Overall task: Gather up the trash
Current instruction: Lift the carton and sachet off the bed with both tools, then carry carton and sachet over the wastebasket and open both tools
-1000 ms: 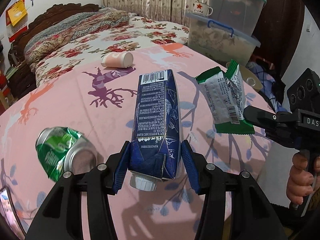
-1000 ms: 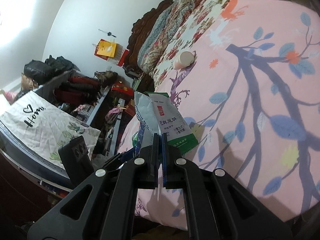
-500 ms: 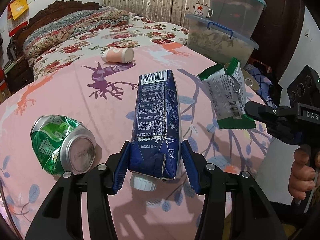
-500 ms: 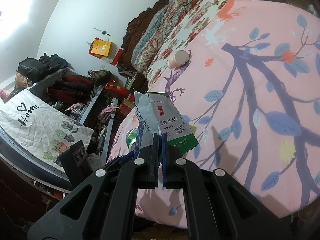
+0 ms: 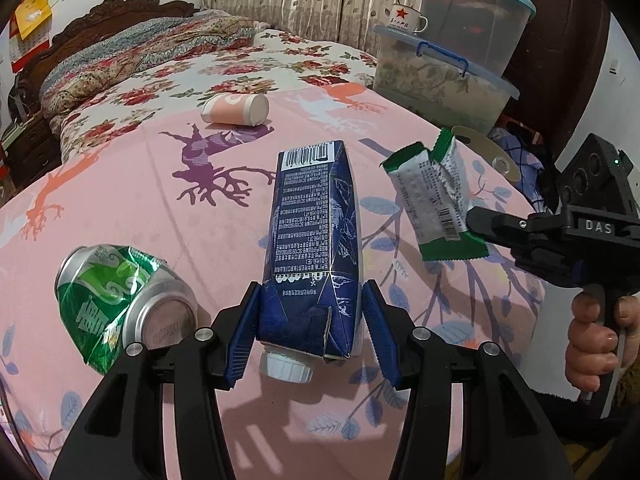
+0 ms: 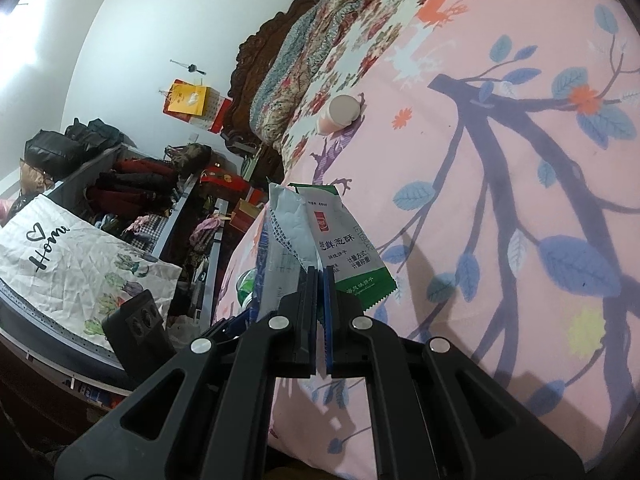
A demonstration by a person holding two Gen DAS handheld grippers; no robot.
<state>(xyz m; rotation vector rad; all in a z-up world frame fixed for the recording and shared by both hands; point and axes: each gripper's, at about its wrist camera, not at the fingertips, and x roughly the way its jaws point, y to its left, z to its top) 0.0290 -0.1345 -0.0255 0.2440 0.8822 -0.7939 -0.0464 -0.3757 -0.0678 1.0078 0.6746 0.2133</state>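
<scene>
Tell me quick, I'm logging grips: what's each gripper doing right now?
Left gripper: jaws closed on the blue carton, held off the bed.
Right gripper: jaws shut on the green-and-white snack wrapper.

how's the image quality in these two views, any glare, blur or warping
Left wrist view: sharp and evenly lit, the print on the blue carton readable; fisheye bends the bed's edges; dark corners. Right wrist view: blown-out glare at upper left on the wall, horizon strongly tilted, snack wrapper text still crisp.
</scene>
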